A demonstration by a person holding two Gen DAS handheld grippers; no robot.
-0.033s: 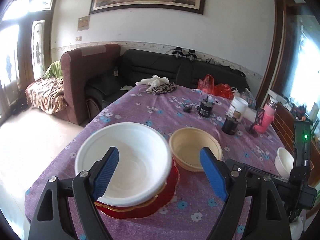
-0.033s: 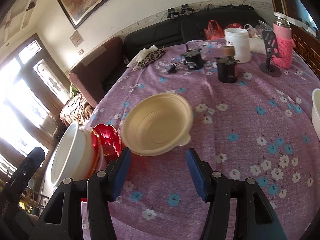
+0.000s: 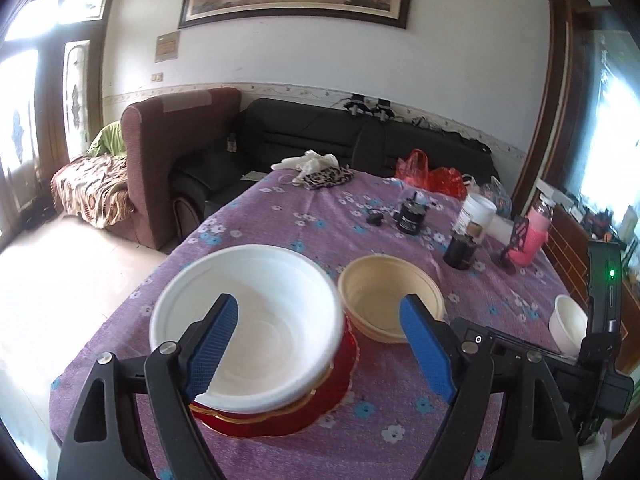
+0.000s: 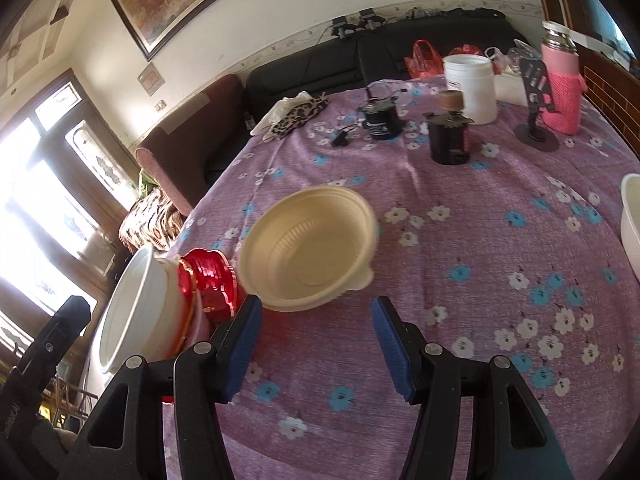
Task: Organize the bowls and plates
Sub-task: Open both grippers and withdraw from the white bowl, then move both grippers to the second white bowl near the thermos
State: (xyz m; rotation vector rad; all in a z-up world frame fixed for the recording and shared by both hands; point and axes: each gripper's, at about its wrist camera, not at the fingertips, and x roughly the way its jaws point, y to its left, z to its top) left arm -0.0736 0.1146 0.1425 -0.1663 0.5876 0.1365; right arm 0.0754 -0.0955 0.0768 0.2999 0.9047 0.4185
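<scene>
A white bowl (image 3: 248, 320) sits in a stack of red plates (image 3: 320, 404) near the front left of the purple flowered table (image 3: 320, 216). My left gripper (image 3: 319, 299) hangs over it. Its jaws are opening, with the left pad over the bowl's hollow and neither pad pressing. A cream bowl (image 4: 308, 248) lies to the right of the stack, its right edge blurred. My right gripper (image 4: 317, 300) is at that bowl's near rim, its jaws opening and the pads clear of it. A small white bowl (image 4: 632, 220) stands at the right edge.
At the back of the table stand two black jars (image 4: 448, 136), a white tub (image 4: 470, 88), a pink bottle (image 4: 562, 84) and a dark stand (image 4: 534, 96). A leopard cloth (image 4: 296, 116) lies at the far edge. A sofa (image 3: 320, 136) and an armchair (image 3: 168, 152) stand beyond.
</scene>
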